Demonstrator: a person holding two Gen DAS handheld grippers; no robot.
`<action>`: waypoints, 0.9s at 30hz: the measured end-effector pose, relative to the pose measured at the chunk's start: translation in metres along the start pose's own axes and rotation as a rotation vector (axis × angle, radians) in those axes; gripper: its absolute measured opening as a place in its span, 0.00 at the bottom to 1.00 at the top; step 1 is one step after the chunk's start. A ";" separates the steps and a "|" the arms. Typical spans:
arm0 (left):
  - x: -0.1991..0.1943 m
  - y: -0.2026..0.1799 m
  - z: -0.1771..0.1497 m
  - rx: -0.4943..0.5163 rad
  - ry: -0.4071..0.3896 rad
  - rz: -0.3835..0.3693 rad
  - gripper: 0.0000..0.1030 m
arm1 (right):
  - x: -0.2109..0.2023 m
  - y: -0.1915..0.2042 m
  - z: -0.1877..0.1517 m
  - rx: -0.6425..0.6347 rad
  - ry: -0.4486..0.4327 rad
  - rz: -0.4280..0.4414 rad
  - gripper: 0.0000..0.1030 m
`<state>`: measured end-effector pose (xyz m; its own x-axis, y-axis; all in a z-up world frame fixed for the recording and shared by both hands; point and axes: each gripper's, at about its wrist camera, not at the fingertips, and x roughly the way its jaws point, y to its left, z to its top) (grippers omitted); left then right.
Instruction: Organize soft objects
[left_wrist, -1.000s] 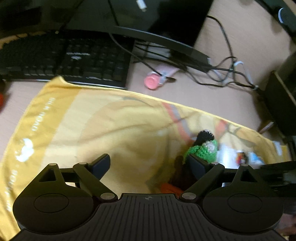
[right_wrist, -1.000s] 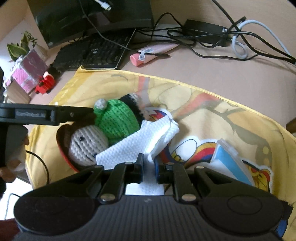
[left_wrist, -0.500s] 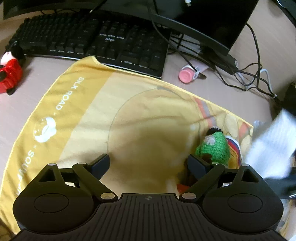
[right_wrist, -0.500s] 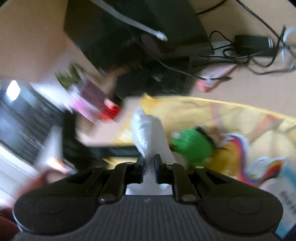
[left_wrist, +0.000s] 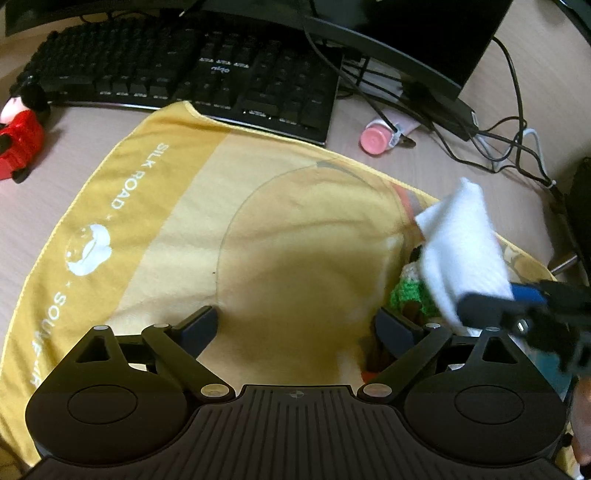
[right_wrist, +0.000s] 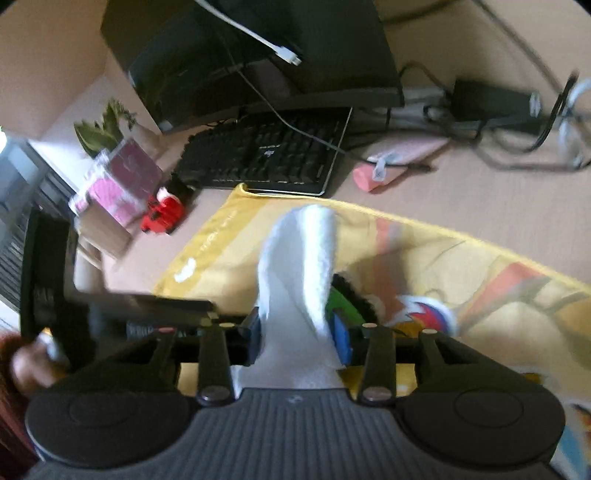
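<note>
Over the yellow cloth (left_wrist: 295, 266): you held a white folded towel (right_wrist: 299, 273) aloft, above the green knitted toy (left_wrist: 408, 295).
Right gripper (right_wrist: 297, 332): fingers were clamped on the towel's lower part; the rest stood upward.
Left gripper (left_wrist: 295, 325): jaws spread wide, holding nothing, low over the cloth.
Handling note: you needed a steady pinch; the limp towel could sag or slip.
Pose: both grippers pointed toward the keyboard (left_wrist: 192, 70).

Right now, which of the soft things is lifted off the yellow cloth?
The white folded towel, held in the right gripper. The green crocheted toy lies on the yellow cloth.
</note>
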<state>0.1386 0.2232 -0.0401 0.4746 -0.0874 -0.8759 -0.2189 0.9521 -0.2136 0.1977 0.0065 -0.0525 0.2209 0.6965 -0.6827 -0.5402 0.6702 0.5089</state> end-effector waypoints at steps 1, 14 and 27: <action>0.000 -0.001 0.000 0.006 0.000 0.001 0.94 | 0.003 -0.003 0.002 0.018 -0.007 0.011 0.41; -0.017 0.034 0.003 -0.119 -0.010 0.004 0.95 | -0.037 0.021 -0.010 0.005 0.047 0.169 0.08; -0.021 -0.059 -0.001 0.174 -0.006 -0.169 0.98 | -0.054 -0.022 -0.031 0.141 0.036 -0.029 0.11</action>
<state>0.1405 0.1688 -0.0101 0.4969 -0.2489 -0.8314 0.0142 0.9602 -0.2789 0.1725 -0.0536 -0.0428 0.2043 0.6687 -0.7149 -0.4139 0.7208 0.5560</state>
